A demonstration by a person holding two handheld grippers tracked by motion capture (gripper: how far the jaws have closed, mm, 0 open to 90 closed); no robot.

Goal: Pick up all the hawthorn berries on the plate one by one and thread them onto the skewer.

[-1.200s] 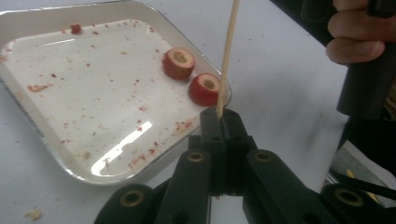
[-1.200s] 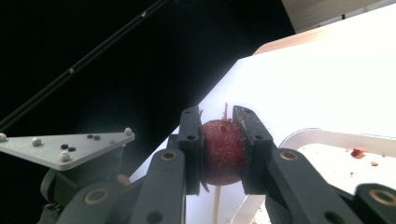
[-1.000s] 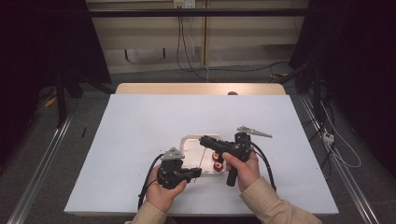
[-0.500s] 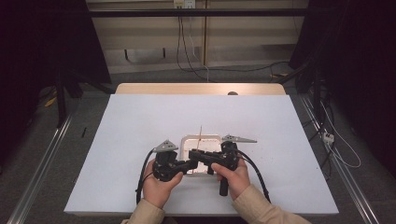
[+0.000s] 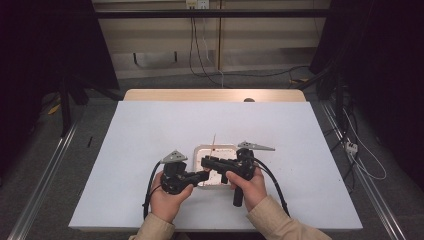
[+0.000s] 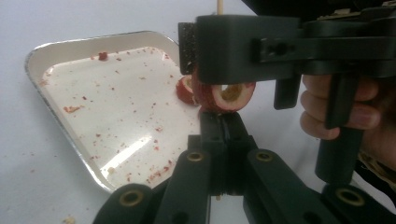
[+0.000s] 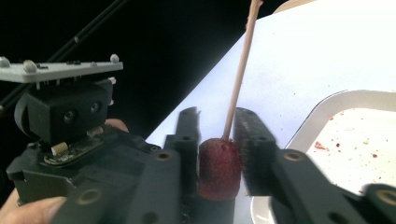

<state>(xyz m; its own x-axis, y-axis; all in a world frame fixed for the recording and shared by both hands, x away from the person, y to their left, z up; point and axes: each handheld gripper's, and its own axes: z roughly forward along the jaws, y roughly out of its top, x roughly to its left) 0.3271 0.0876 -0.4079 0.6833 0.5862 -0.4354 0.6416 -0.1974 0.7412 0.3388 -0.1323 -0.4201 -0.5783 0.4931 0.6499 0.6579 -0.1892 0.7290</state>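
A thin wooden skewer [image 7: 239,70] stands upright through a dark red fruit piece [image 7: 219,168]. My left gripper [image 6: 224,122] is shut on the skewer just under the fruit [image 6: 227,95], whose cored cut face is turned towards its camera. The jaws of my right gripper [image 7: 217,128] flank the fruit and have just been opening, with a slight gap at one pad. In the high view both grippers, left [image 5: 204,175] and right [image 5: 207,161], meet over the front of a white tray [image 5: 216,147], and the skewer [image 5: 214,141] pokes up behind them.
The tray [image 6: 46,60] is speckled with red crumbs, and another red fruit piece [image 6: 185,90] lies in it. It sits on a white table [image 5: 150,130] with crumbs nearby. A person's hand [image 6: 322,112] grips the right gripper's handle. Dark floor and cables surround the table.
The two hands came together over the tray's front part, the right one moving left and down. The skewer now stands upright between them. The right jaws have widened around the fruit.
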